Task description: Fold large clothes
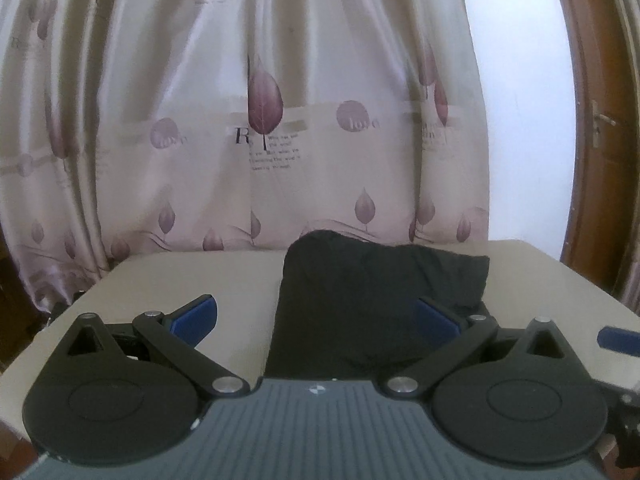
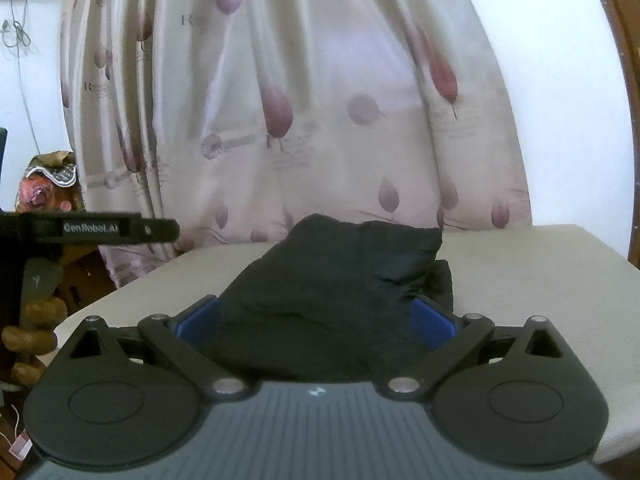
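Observation:
A black garment (image 1: pixel 372 300) lies folded into a compact bundle on the beige table (image 1: pixel 160 280). In the left wrist view my left gripper (image 1: pixel 316 316) is open above the bundle's near left side, its blue pads wide apart and holding nothing. In the right wrist view the same black garment (image 2: pixel 340 288) bulges up between the open fingers of my right gripper (image 2: pixel 318 322), which grips nothing. The other gripper's body (image 2: pixel 80 228) and a hand (image 2: pixel 36 332) show at the left edge there. A blue fingertip (image 1: pixel 618 338) of the right gripper shows at the right edge of the left wrist view.
A pale curtain with purple leaf prints (image 1: pixel 260 120) hangs close behind the table's far edge. A brown wooden door (image 1: pixel 600 120) stands at the right. Cluttered items (image 2: pixel 44 184) sit beyond the table's left side. Bare beige table surface (image 2: pixel 540 280) lies right of the garment.

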Motion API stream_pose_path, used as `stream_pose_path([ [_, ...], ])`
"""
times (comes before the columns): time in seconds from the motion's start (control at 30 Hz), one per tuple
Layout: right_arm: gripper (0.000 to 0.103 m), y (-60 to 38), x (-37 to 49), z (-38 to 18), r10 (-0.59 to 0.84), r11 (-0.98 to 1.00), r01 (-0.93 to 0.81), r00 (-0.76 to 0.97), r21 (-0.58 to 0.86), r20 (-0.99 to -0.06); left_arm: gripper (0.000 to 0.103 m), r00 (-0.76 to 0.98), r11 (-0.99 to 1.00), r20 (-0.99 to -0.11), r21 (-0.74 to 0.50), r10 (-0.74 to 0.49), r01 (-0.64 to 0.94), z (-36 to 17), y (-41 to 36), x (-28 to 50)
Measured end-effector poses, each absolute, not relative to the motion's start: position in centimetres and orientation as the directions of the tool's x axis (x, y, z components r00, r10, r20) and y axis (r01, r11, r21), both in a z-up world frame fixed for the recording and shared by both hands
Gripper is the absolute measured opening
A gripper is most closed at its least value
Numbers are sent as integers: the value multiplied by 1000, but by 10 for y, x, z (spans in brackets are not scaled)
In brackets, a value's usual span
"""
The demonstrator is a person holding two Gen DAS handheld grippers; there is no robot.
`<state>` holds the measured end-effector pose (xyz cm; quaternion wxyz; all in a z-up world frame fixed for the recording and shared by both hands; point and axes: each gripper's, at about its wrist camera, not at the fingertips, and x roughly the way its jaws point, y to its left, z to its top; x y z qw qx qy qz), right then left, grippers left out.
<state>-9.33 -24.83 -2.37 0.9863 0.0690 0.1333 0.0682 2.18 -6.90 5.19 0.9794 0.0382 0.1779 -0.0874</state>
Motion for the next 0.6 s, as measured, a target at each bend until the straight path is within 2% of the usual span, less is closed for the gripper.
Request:
stream_pose_path([
  [0.17, 102, -247, -91, -24, 100, 986, -59, 959, 158, -264, 103, 906, 980, -386, 28, -173, 199, 45, -70, 26],
  [0.6, 102, -241, -88, -26, 98, 988, -61, 955, 138, -279, 103, 891, 975, -412, 24, -191, 220, 36, -71, 29],
])
